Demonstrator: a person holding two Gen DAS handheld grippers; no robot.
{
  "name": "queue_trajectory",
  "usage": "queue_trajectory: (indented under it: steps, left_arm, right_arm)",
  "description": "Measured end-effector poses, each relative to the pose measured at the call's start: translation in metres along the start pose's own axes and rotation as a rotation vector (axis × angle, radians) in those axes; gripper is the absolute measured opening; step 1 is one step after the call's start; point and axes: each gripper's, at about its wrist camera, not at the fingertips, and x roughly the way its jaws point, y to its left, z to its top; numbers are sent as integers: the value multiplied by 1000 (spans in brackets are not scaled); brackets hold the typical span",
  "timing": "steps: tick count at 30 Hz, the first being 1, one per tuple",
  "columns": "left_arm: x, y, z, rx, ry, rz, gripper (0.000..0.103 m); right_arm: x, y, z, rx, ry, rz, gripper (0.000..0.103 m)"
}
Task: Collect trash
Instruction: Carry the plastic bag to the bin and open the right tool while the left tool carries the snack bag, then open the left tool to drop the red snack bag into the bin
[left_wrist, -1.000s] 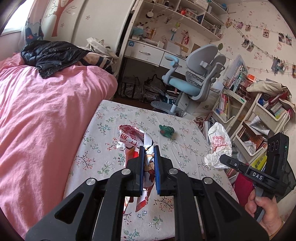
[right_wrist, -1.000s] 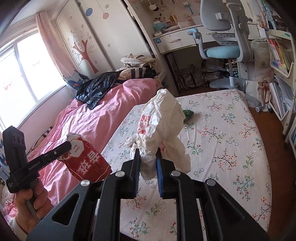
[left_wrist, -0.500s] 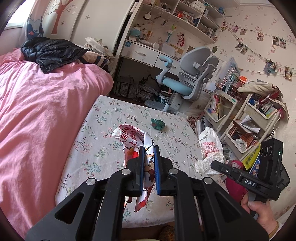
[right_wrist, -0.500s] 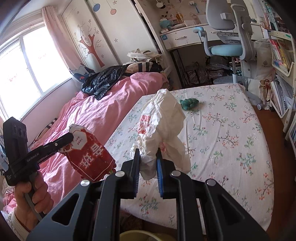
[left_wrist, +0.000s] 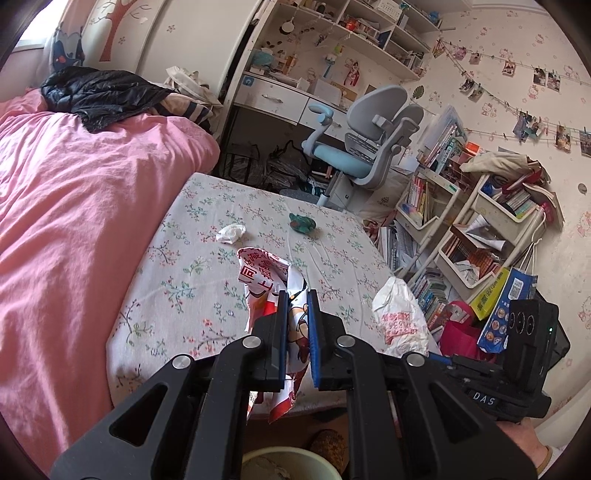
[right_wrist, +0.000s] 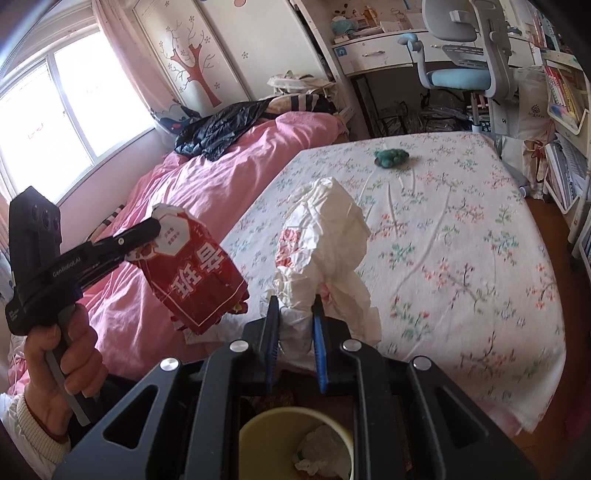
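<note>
Two pieces of trash are in hand. The left gripper (left_wrist: 297, 317) is clenched on a red-and-white snack wrapper (left_wrist: 264, 275), which hangs over the near edge of the surface (left_wrist: 207, 280). The right gripper (right_wrist: 295, 325) is clenched on a crumpled white plastic bag (right_wrist: 325, 236) with red print, held up just right of the wrapper. A pale bin (right_wrist: 295, 439) stands on the floor directly below both grippers, at the near edge of the surface; crumpled waste already lies inside it.

Judged progress: collection is partly done. Both held pieces are above or close to the bin and not yet released. One crumpled white tissue (left_wrist: 231, 233) remains on the floral-covered surface, toward the far left. A small green toy (left_wrist: 302, 223) sits farther right; whether it counts as trash cannot be told. A pink bed (left_wrist: 74, 206) lies to the left.
</note>
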Motion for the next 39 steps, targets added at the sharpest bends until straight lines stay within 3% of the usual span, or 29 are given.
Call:
queue_trajectory:
  steps: [8, 17, 20, 21, 24, 30, 39]
  left_arm:
    - [-19, -4, -28, 10, 22, -4, 10]
    - [-36, -6, -38, 4, 15, -18, 10]
    - [-42, -7, -42, 6, 14, -23, 10]
    - [-43, -7, -43, 6, 15, -24, 10]
    - [-46, -10, -48, 9, 23, -27, 10]
    - [-51, -16, -62, 21, 52, -41, 10]
    - [-53, -34, -99, 46, 160, -64, 10]
  right_arm:
    - [-4, 23, -45, -23, 80, 23, 18]
    - [21, 54, -114, -103, 327, -1, 19]
    - [33, 59, -130, -133, 419, -19, 25]
    - [36, 60, -135, -145, 443, -29, 34]
    - [44, 63, -144, -183, 495, -68, 45]
    - [36, 53, -142, -154, 449, -114, 55]
    - [-3, 30, -114, -39, 180, -191, 68]
